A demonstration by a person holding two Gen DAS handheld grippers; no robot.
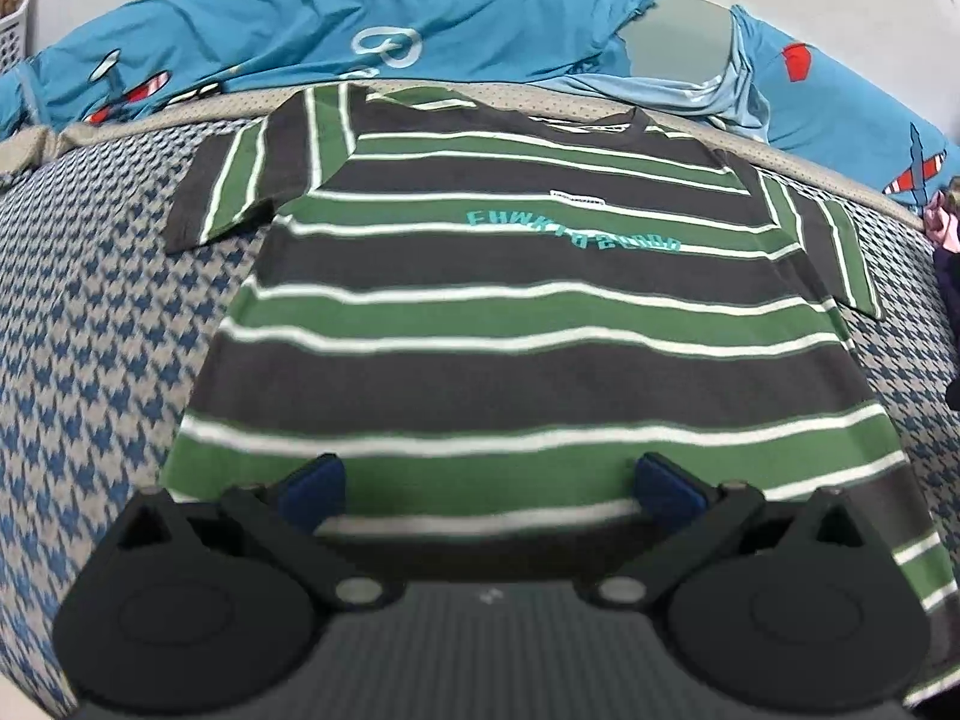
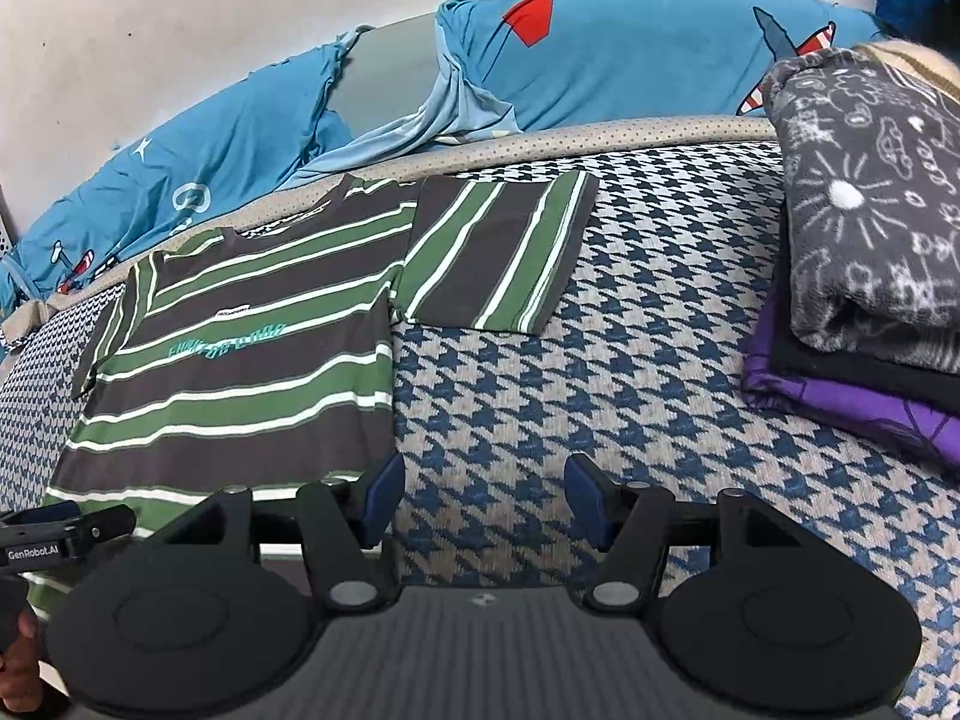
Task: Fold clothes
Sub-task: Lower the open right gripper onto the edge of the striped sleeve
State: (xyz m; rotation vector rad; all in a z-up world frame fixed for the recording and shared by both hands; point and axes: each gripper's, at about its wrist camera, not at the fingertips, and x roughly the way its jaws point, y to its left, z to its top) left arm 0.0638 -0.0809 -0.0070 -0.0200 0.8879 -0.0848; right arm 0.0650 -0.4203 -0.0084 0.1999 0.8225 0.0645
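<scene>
Striped tee [image 1: 528,324] flat on bed [image 2: 600,396], front up, sleeves out: ready for folding.
Left tongs [image 1: 489,480] over hem, right tongs [image 2: 483,495] beside it, both wide apart, empty.

A bed [image 2: 630,360] under a blue-and-beige houndstooth cover fills the room's foreground. Behind the bed, a crumpled blue quilt [image 2: 630,60] lies against a plain white wall [image 2: 180,18].

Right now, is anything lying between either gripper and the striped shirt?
Nothing visible. The left gripper hangs open over the striped shirt hem; the right gripper is open beside its edge, over bare bedcover.
</scene>
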